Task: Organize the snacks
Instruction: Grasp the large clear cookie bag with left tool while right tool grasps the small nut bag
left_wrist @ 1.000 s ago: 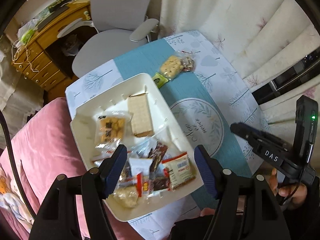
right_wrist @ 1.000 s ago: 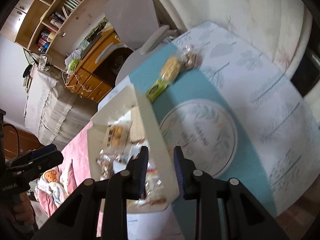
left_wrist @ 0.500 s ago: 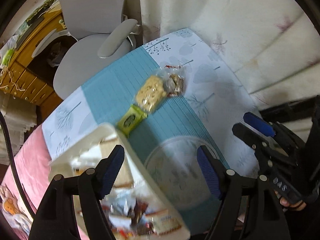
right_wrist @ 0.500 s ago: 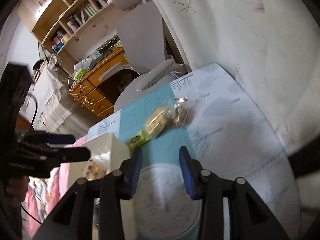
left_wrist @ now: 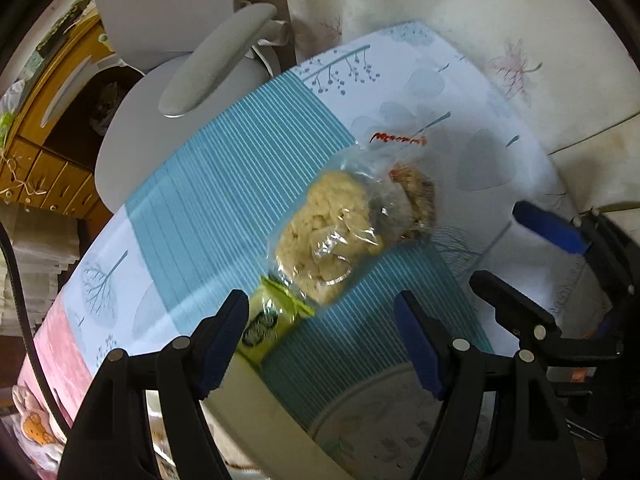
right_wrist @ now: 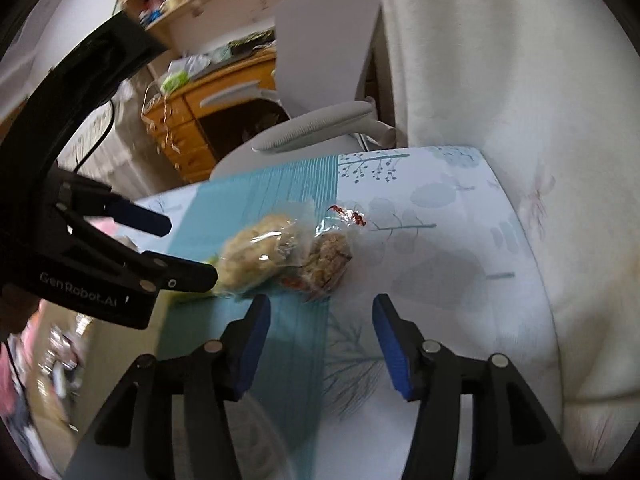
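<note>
A: Why are both grippers poised over the cloth (left_wrist: 224, 184)?

B: To reach the stray snacks, I'd judge. The left gripper (left_wrist: 320, 340) gapes, holding nothing; the right gripper (right_wrist: 320, 340) is empty too, its jaws opening.

A: And the snacks?

B: A flat green packet (left_wrist: 266, 326) lies nearest. Touching its far end is a crinkly clear bag of pale cookies (left_wrist: 328, 232); beyond, a browner bag (left_wrist: 416, 192). The bin (left_wrist: 256, 412) sits nearer than the packet.
</note>
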A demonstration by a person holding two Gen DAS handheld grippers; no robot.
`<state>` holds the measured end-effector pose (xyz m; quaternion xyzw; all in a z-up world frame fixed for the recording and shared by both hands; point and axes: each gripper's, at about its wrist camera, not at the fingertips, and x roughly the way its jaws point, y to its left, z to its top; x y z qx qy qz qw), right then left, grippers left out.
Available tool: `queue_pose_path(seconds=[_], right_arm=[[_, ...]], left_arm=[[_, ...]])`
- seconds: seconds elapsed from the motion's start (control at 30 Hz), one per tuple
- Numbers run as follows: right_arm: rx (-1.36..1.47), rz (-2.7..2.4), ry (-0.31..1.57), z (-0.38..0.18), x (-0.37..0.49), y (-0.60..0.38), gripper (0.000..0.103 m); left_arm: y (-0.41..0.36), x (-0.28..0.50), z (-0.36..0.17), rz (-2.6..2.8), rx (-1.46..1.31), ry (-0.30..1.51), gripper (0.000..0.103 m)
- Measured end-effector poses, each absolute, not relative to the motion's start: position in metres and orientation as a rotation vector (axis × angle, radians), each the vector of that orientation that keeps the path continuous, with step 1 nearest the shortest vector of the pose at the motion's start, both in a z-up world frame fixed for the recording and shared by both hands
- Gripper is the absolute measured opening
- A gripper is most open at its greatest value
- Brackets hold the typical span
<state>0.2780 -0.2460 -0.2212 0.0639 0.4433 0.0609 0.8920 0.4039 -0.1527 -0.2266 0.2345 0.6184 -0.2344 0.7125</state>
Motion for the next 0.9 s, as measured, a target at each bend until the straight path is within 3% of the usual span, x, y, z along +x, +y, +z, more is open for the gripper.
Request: queue_pose_path(seconds=[0.37,0.53,0.77,0.9], right_arm=[[-0.003,0.153,0.917,-0.255,0.304,-0.238,0.064],[0.012,0.157,0.921,-0.264,0.312,-0.238,0.064],[0.057,0.167,0.912,-0.27,0.321,-0.233,0.065],[0.123,0.162,0.913,-0.272,0.325,-0.235,0.065]], left_arm=[[-0.167,0.424,-0.263,-0.577,0.484,1.354,0.074],[-0.168,0.429,-0.269,-0.557,0.478,1.318,0.063],[-0.161,0.438,-0.265,-0.596,0.417,1.309,0.058],[-0.151,0.443,-0.256,-0.599,0.353,1.288,0.05]])
